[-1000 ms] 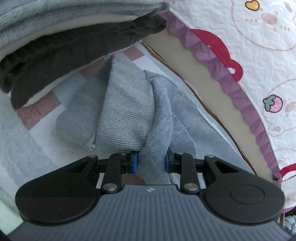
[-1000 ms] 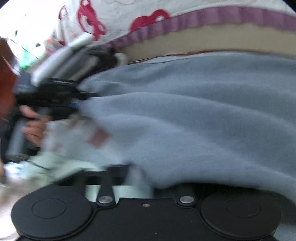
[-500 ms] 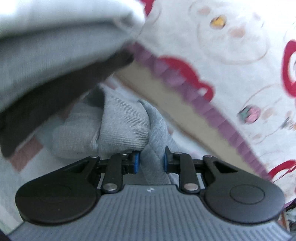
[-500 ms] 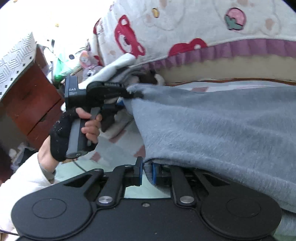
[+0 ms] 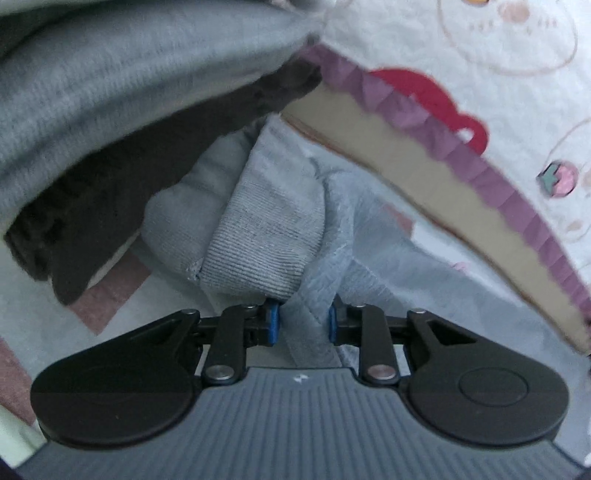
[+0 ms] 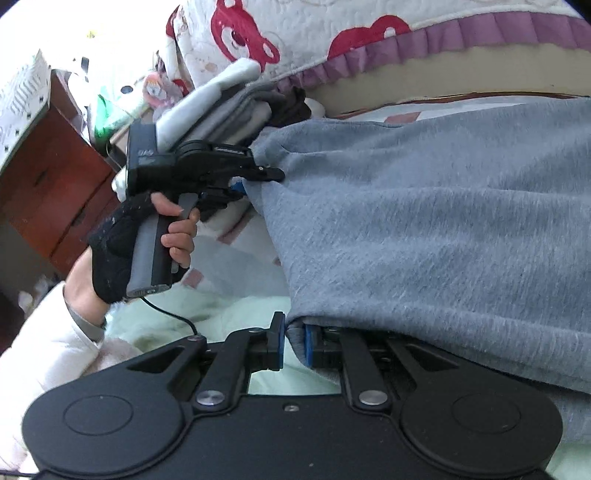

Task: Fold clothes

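A quilted cartoon bedspread (image 6: 295,33) backs the scene. The left gripper (image 5: 303,321) is clamped on one corner of the grey garment (image 6: 424,229). The right gripper (image 6: 294,341), its jaws opening, has the near hem between its blue pads (image 6: 308,345).

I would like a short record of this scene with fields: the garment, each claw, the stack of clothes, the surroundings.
garment: grey fleece garment, stretched between both claws
left claw: shut on a bunched fold next to the ribbed cuff
right claw: shut on the garment's near edge
left hand: in a dark fingerless glove, gripping the handle
stack of clothes: folded pile of grey, white and dark pieces behind the left claw
surroundings: quilted cover with red bear prints and purple frill
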`<control>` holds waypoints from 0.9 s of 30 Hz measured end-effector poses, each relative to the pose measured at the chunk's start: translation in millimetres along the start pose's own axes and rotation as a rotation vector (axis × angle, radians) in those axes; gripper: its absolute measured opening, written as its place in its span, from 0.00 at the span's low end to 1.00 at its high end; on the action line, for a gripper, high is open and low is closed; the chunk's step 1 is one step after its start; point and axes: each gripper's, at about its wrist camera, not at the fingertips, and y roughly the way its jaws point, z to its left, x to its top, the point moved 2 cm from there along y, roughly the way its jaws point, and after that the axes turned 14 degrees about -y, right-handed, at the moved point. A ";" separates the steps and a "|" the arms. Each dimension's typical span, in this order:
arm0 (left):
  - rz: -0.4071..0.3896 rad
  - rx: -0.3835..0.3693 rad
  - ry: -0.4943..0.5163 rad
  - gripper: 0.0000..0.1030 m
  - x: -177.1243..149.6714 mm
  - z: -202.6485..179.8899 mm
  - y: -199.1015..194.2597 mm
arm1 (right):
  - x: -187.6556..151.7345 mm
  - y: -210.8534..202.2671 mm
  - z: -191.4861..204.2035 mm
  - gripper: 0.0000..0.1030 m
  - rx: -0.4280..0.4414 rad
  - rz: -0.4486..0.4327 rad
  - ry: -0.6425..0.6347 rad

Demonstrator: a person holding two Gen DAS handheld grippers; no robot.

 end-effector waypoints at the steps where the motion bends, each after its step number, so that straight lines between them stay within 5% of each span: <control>1: 0.010 0.026 0.014 0.25 -3.3 0.3 2.8 | -1.5 -0.2 1.2 0.16 -0.008 0.022 -0.010; 4: 0.025 0.078 0.017 0.31 -9.2 5.5 7.4 | -6.9 -11.6 1.4 0.19 0.000 0.074 -0.029; 7: 0.031 0.119 -0.001 0.43 -7.8 8.5 1.7 | -10.7 -51.2 -15.0 0.21 0.013 0.032 -0.004; 11: 0.034 0.156 -0.011 0.46 -8.7 8.0 -8.5 | -22.1 -146.2 -71.1 0.38 -0.213 -0.147 0.167; 16: 0.018 0.165 0.048 0.46 -15.1 -3.4 -31.1 | -77.6 -262.8 -141.1 0.44 -0.666 -0.262 0.439; 20: -0.094 0.106 0.177 0.46 -28.9 -26.7 -67.1 | -132.0 -345.5 -189.7 0.45 -0.947 -0.336 0.679; 23: -0.186 -0.001 0.293 0.47 -45.5 -56.5 -97.0 | -171.6 -386.8 -219.4 0.49 -1.000 -0.420 0.860; 27: -0.086 -0.172 0.432 0.51 -71.2 -106.7 -101.1 | -202.7 -410.4 -251.5 0.50 -1.032 -0.495 1.004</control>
